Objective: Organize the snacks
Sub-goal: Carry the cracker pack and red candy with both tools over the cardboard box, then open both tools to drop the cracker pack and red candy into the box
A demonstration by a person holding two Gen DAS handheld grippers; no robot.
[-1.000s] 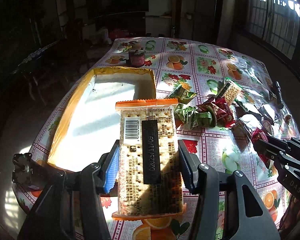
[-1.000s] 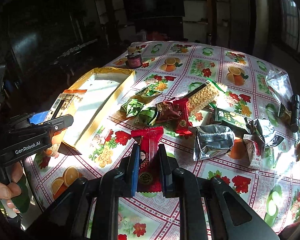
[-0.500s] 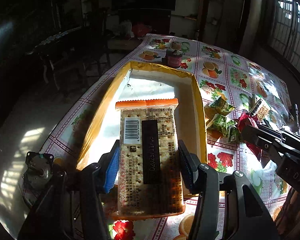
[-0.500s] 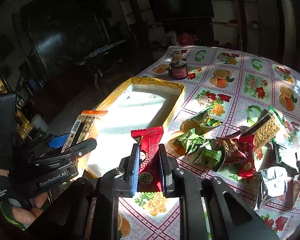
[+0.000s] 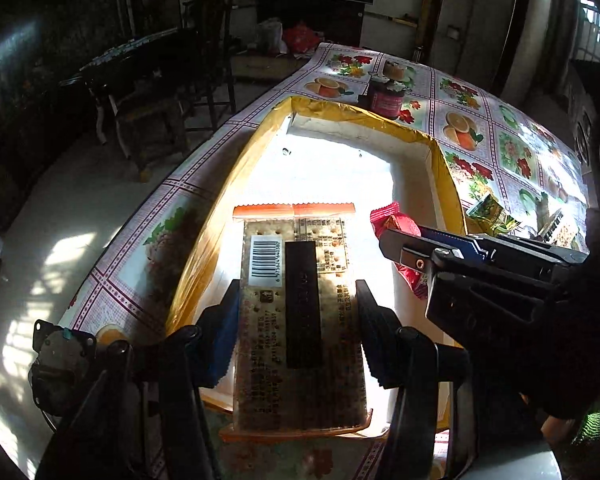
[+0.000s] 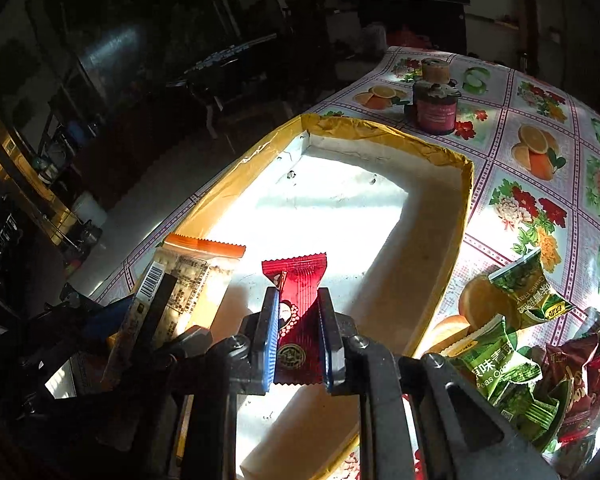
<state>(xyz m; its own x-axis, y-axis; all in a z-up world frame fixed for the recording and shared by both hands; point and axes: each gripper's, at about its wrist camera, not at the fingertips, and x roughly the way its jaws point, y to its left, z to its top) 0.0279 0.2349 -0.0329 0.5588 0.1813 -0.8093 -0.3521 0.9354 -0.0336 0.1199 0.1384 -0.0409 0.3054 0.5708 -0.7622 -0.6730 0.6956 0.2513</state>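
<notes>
My left gripper (image 5: 296,304) is shut on a clear cracker pack (image 5: 300,312) with orange ends and a barcode, held over the near end of the open yellow-rimmed box (image 5: 240,168). My right gripper (image 6: 298,312) is shut on a red snack packet (image 6: 296,288), also above the box (image 6: 466,184) near its front. In the left wrist view the right gripper (image 5: 392,240) reaches in from the right, with the red packet (image 5: 396,224) showing beyond it. The right wrist view has the cracker pack (image 6: 184,280) at its left, beside the red packet.
A dark red jar (image 6: 436,108) stands on the fruit-print tablecloth (image 6: 540,160) beyond the box's far end. Green and red snack packets (image 6: 516,344) lie heaped right of the box. Dark chairs (image 5: 148,92) and floor lie off the table's left edge.
Both grippers have swung left from the snack heap to above the box, each keeping its packet. The right gripper now sits close beside the left one.
</notes>
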